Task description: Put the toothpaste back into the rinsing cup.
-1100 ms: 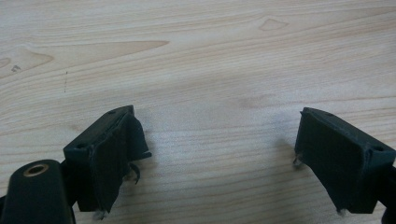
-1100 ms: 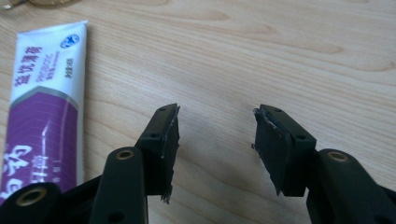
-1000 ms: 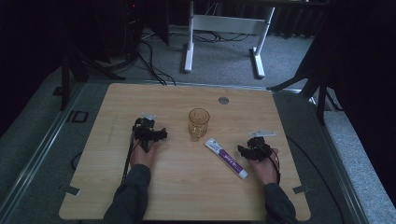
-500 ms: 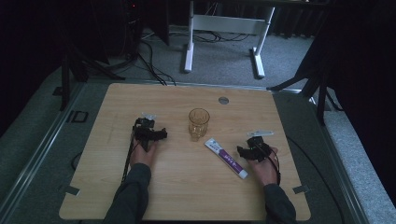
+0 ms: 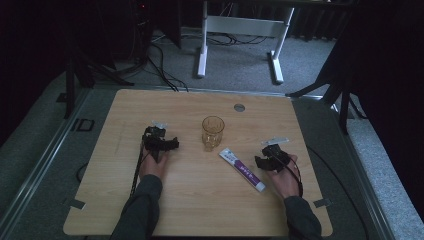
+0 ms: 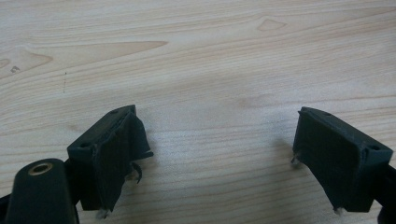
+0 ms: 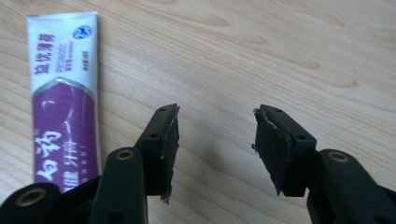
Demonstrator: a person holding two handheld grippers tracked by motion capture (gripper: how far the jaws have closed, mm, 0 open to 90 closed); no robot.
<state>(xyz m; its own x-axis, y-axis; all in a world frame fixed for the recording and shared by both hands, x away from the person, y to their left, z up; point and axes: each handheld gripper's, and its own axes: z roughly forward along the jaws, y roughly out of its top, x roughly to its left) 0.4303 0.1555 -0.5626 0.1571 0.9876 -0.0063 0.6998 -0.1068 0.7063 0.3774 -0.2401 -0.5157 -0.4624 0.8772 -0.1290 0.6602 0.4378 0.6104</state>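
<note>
Although the toothpaste tube [image 5: 241,170] lies flat on the worktop [image 5: 200,210], just beside the right gripper [image 5: 267,159] and near the glass [image 5: 213,131], it is judged light, soft-bodied and slightly slick; a hold across its flat mid-body looks soundest. Its face is white and purple with printed characters. The right gripper's jaws stand apart, empty. The left gripper [image 6: 219,154], well apart from the tube, is likewise spread wide over bare wood.
</note>
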